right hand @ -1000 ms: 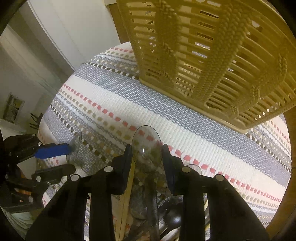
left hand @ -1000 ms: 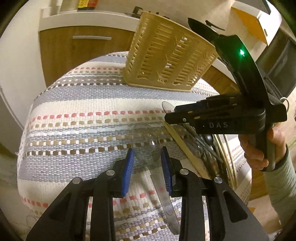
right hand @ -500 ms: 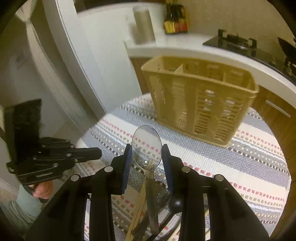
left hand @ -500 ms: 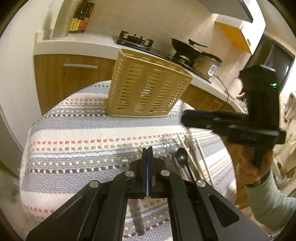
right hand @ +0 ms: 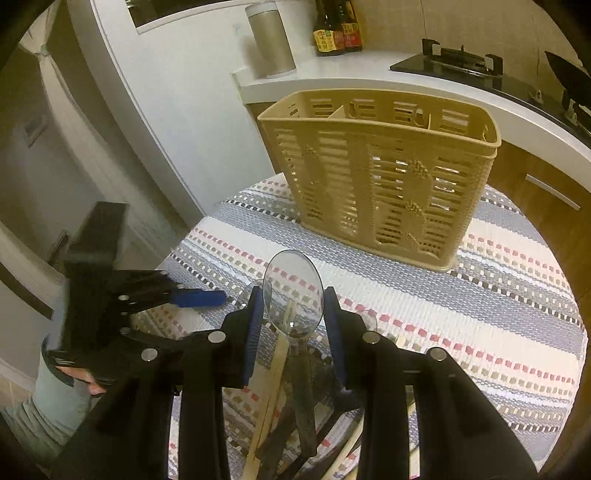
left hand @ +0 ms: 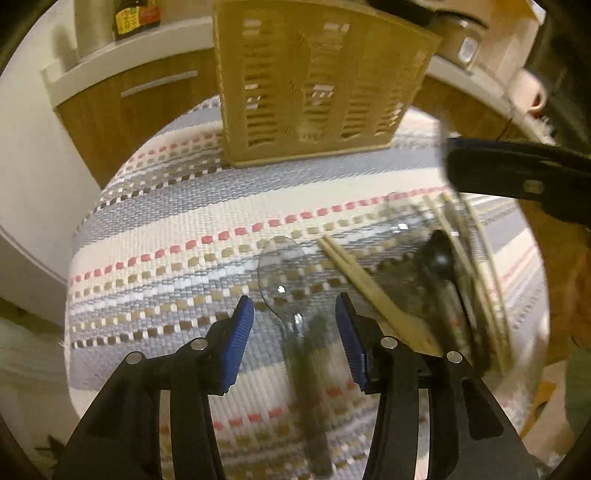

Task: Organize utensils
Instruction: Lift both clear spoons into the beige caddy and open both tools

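Note:
A beige slotted utensil basket (left hand: 317, 81) stands upright at the far side of the striped cloth; it also shows in the right wrist view (right hand: 384, 173). My left gripper (left hand: 295, 325) is open, its blue pads either side of a clear plastic spoon (left hand: 284, 277) that lies on the cloth. My right gripper (right hand: 293, 317) is shut on another clear plastic spoon (right hand: 291, 291), held bowl-up above the pile. Chopsticks (left hand: 365, 284) and a black spoon (left hand: 439, 258) lie in a pile to the right.
The small round table has a striped woven cloth (left hand: 177, 206). Behind it run a white counter with sauce bottles (right hand: 336, 29), a steel canister (right hand: 271, 44) and a gas hob (right hand: 450, 62). Wooden cabinet fronts (left hand: 133, 107) stand close behind the table.
My left gripper was shut half a second ago and is now open around the clear spoon on the cloth. My right gripper has lifted its spoon up from the pile.

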### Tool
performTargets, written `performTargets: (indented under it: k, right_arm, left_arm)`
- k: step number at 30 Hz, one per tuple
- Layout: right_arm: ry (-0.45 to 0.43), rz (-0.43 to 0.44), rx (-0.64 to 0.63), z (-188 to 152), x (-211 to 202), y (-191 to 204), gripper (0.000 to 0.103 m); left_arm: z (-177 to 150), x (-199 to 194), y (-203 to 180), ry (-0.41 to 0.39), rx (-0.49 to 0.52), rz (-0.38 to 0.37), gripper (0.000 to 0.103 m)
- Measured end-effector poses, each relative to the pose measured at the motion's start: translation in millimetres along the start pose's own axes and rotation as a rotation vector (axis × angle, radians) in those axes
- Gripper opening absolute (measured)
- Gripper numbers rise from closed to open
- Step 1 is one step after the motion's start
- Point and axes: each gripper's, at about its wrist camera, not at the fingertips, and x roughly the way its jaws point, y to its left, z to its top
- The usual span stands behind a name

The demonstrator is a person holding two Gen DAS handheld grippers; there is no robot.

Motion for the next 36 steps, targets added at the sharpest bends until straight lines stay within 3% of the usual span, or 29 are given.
performTargets:
  k: [3, 4, 8, 12, 16, 19, 24, 29, 32, 36]
  right_arm:
    - [-0.01, 0.004, -0.013, 0.1, -4.9, 2.6, 0.03]
    - [-0.015, 0.006, -0.017, -0.1, -6.9, 3.4, 0.03]
    - [-0.052, 0.016, -0.027, -0.8, -18.6, 4.1, 0.03]
    - [-0.127, 0.051, -0.014, 1.1, -41.3, 1.6, 0.03]
    - [-0.242, 0.072, 0.0, 17.4, -74.8, -1.1, 0.03]
    - [-0.331, 0.078, 0.012, 38.4, -97.4, -4.1, 0.03]
    - [-0.47, 0.001, 0.026, 76.0, -127.8, -11.7, 0.03]
    - [-0.589, -0.149, 0.009, 110.2, -143.6, -21.4, 0.03]
    - [-0.62, -0.215, 0.002, 121.1, -137.8, -29.9, 0.03]
    - [-0.615, -0.223, 0.017, 128.7, -111.5, -47.3, 0.03]
  left_arm:
    - [8.6, 11.4, 1.2, 0.018, 0.001, 0.032, 0.041]
    - [10.5, 12.2, 0.4, 0.014, 0.007, 0.039, 0.031]
    - [11.2, 3.2, -4.3, -0.037, 0.022, 0.031, 0.031]
    - [13.5, -37.7, -7.5, -0.185, 0.014, -0.011, 0.031]
    - [31.2, -105.8, -7.2, -0.4, 0.003, -0.032, 0.031]
    - [49.9, -145.8, -7.3, -0.542, 0.001, -0.009, 0.031]
    - [89.5, -184.7, -9.0, -0.733, -0.036, 0.017, 0.031]
    - [123.7, -190.8, -6.9, -0.849, -0.048, 0.072, 0.031]
    - [142.8, -182.6, -6.2, -0.903, -0.053, 0.083, 0.031]
    - [156.3, -160.6, -0.2, -0.95, -0.071, 0.139, 0.031]
